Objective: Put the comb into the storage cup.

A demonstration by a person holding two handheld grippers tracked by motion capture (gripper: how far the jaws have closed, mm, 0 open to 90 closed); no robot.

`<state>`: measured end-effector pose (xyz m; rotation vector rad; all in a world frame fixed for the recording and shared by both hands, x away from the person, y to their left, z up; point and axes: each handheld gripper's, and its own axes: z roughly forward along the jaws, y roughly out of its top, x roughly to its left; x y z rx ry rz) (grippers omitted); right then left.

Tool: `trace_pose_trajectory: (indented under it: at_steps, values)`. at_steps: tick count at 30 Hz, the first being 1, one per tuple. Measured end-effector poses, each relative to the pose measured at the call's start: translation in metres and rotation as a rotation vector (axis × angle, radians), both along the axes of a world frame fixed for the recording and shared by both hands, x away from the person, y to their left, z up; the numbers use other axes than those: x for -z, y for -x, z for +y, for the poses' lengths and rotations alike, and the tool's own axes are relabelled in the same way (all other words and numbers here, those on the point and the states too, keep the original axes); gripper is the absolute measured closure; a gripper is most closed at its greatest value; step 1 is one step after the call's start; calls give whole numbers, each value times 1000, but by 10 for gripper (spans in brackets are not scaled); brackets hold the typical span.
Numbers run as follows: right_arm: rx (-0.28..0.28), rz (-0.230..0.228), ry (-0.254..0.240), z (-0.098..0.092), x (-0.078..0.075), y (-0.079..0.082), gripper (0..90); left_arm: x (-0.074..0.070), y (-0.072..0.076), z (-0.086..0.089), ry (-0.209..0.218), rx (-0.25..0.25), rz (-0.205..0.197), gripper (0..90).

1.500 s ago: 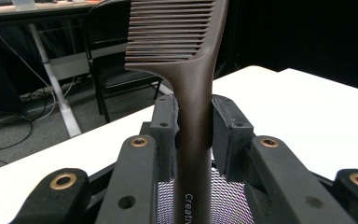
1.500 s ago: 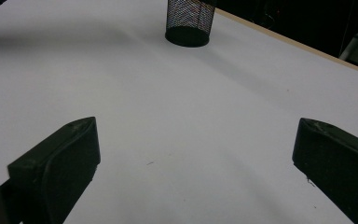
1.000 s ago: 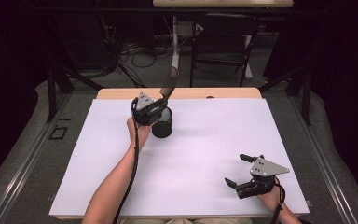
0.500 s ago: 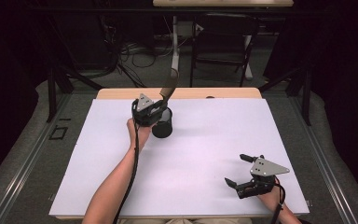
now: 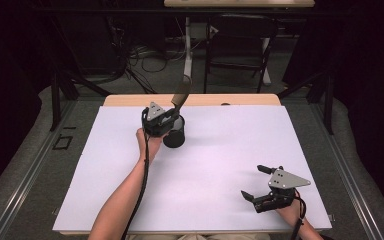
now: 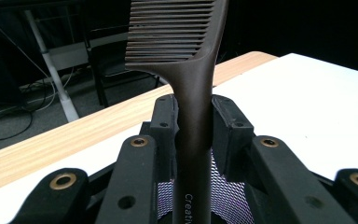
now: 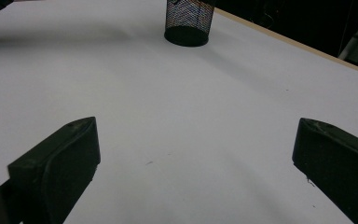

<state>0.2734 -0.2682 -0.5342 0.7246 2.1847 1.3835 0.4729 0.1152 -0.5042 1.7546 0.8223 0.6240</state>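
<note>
The dark brown comb [image 6: 193, 88] stands upright between the jaws of the left gripper [image 5: 166, 121], its handle clamped by the two black pads [image 6: 164, 126] on either side. Its teeth rise above the grip, and the lower end of the handle runs down past the pads into the black mesh cup [image 5: 174, 135], whose netting shows just below the jaws in the left gripper view. In the high view, the cup stands on the white sheet [image 5: 205, 165] directly under and touching-close to this gripper, on its right side, and the comb's head tilts up and away from the person, over the far wooden edge of the table [image 5: 130, 100].

The right gripper [image 5: 259, 186] rests low over the sheet, well apart from the comb and cup, near the person's edge. Its jaws stand wide apart with nothing between them. In the right gripper view the mesh cup [image 7: 189, 21] stands far ahead of those open jaws, with bare white sheet [image 7: 191, 116] between.
</note>
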Motion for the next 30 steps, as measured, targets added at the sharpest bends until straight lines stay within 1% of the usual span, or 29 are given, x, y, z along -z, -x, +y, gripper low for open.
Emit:
trace_pose_trajectory:
  at_steps: [8,10,12,24,30]
  values:
    - [0,0,-1,0,0,0,4,2,1,0,-7,-2,1,716]
    - [0,0,-1,0,0,0,4,4,2,-1,-17,-7,2,715]
    - [1,0,-1,0,0,0,4,5,2,-1,-18,-8,2,715]
    - [-1,2,-2,0,0,0,4,7,4,-1,-32,-4,8,713]
    - [-1,2,-2,0,0,0,3,7,5,-2,-49,1,7,714]
